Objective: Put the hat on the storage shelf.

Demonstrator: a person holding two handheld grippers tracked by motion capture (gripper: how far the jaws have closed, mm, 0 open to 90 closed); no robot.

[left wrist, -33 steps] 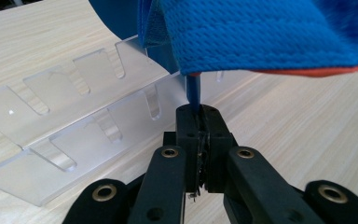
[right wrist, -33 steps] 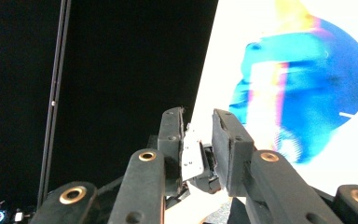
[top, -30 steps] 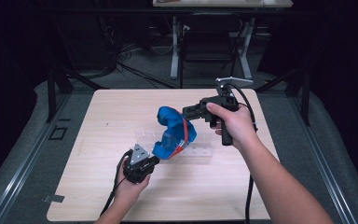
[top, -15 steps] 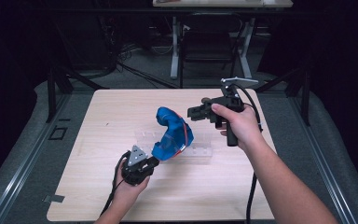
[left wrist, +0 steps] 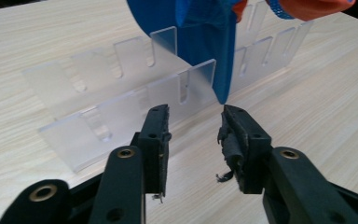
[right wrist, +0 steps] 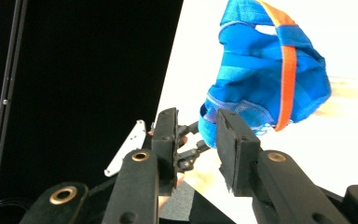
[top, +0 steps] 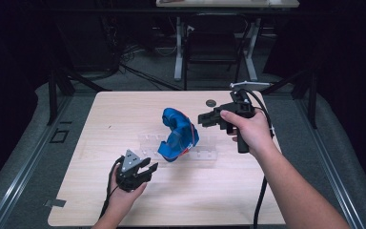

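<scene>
Both claws are standing parted and holding nothing, so the work seems to be between grasps: the left claw (top: pixel 148 168) is hovering low at the near side of the table (top: pixel 100 119), just short of the clear slotted rack (left wrist: pixel 121 107), while the right claw (top: pixel 205 118) is waiting just right of the blue and orange cloth item (top: pixel 177 133) sitting on that rack mid-table. The next move probably calls for closing in on the cloth's edge. Counted: one cloth item, one rack, one small dark disc (top: pixel 211 102) at the far edge.

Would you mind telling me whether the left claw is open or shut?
Open: the left claw has its jaws apart with bare table between them, just short of the clear rack.
</scene>
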